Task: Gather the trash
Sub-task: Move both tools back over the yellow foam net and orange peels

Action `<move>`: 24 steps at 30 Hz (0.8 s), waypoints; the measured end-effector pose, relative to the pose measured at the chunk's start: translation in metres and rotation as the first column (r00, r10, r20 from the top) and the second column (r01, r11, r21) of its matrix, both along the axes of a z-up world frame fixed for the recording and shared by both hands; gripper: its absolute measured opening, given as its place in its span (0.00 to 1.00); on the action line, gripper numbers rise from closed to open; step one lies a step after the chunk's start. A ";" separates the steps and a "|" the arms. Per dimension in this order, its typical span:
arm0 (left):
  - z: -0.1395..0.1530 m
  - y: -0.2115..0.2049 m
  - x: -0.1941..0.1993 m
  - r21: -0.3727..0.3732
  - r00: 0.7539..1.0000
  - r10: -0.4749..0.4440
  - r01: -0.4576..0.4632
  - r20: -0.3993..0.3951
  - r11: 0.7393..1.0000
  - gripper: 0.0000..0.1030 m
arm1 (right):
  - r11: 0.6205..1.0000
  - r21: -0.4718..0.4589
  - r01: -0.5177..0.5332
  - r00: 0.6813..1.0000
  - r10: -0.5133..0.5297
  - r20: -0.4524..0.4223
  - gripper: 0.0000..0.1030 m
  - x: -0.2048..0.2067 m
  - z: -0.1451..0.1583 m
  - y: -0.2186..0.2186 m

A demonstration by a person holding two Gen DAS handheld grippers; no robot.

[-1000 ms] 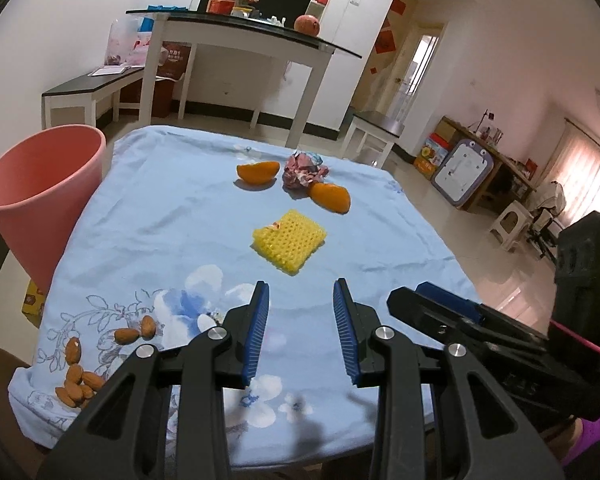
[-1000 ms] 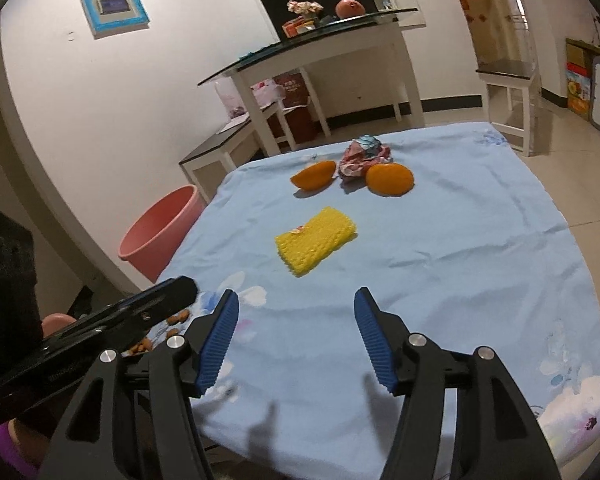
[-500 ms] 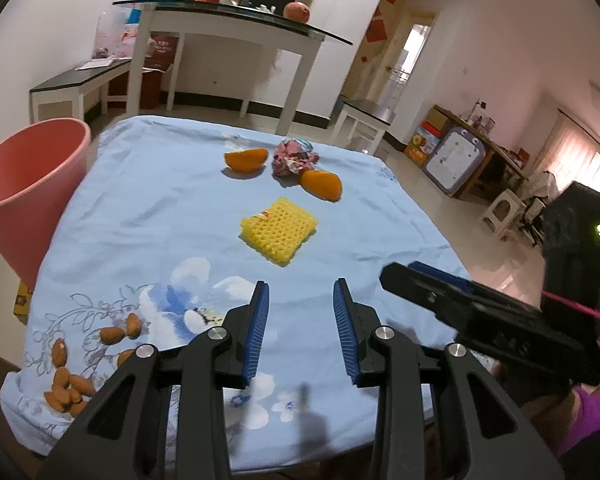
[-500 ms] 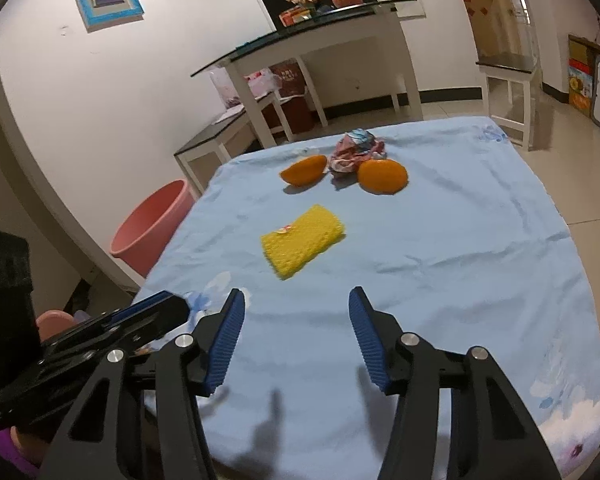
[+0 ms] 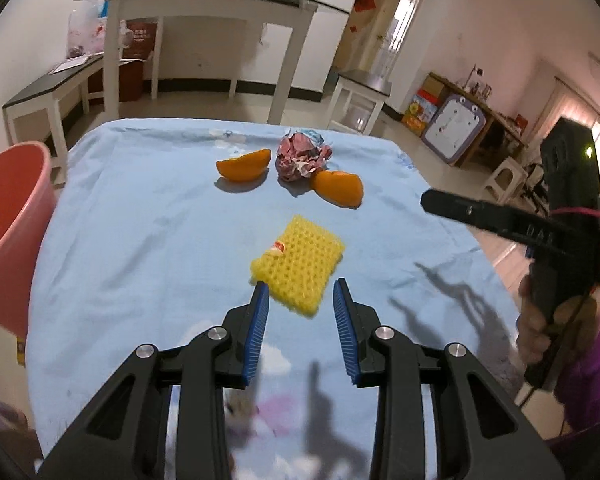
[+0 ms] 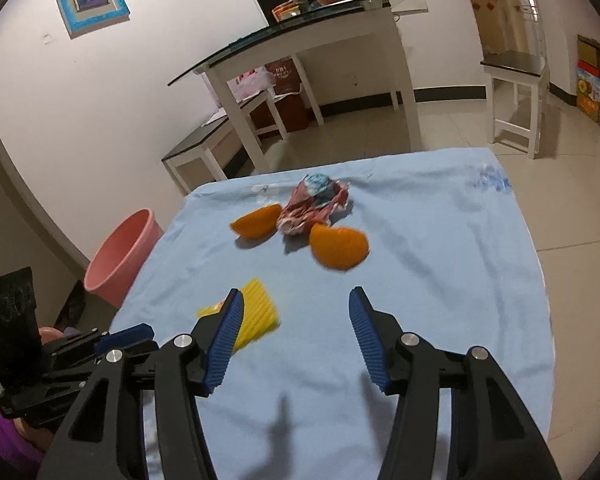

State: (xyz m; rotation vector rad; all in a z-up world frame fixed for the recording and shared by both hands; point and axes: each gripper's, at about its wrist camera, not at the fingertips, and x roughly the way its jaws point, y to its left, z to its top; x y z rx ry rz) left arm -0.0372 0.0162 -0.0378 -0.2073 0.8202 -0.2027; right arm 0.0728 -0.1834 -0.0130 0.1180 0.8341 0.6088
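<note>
A yellow foam fruit net (image 5: pixel 300 258) lies mid-table on the blue cloth; it also shows in the right wrist view (image 6: pixel 255 316). Behind it lie a crumpled red-and-white wrapper (image 5: pixel 302 155) (image 6: pixel 314 204) and two orange peel pieces (image 5: pixel 243 165) (image 5: pixel 340 187). A pink bin (image 5: pixel 11 224) (image 6: pixel 119 256) stands off the table's left side. My left gripper (image 5: pixel 301 298) is open and empty, just short of the net. My right gripper (image 6: pixel 295 304) is open and empty, above the cloth in front of the right peel (image 6: pixel 340 246).
The table is covered by a blue floral cloth (image 5: pixel 139 220). A white glass-topped console table (image 5: pixel 203 0) and a low bench (image 5: pixel 47 88) stand behind it. A white stool (image 6: pixel 516 92) is at the back right. The right gripper's body (image 5: pixel 540 232) hangs over the table's right edge.
Both grippers have moved forward over the table toward the trash. The almonds at the near left have left the left wrist view. Both stay open.
</note>
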 end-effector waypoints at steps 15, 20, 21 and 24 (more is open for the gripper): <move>-0.039 0.001 0.059 0.017 0.990 -0.006 0.008 -0.141 1.000 0.33 | 0.992 -0.100 -0.075 0.996 0.070 -0.048 0.61 0.086 -0.040 0.033; -0.038 -0.003 0.058 0.050 0.990 -0.006 0.013 -0.138 0.999 0.33 | 0.986 -0.135 -0.100 0.993 0.090 -0.074 0.61 0.099 -0.054 0.045; -0.038 -0.004 0.057 0.052 0.990 -0.007 0.014 -0.138 0.999 0.33 | 0.985 -0.133 -0.106 0.992 0.095 -0.085 0.61 0.099 -0.056 0.046; -0.036 -0.005 0.055 0.051 0.992 -0.014 0.021 -0.128 0.998 0.27 | 0.986 -0.123 -0.110 0.990 0.098 -0.101 0.52 0.095 -0.059 0.045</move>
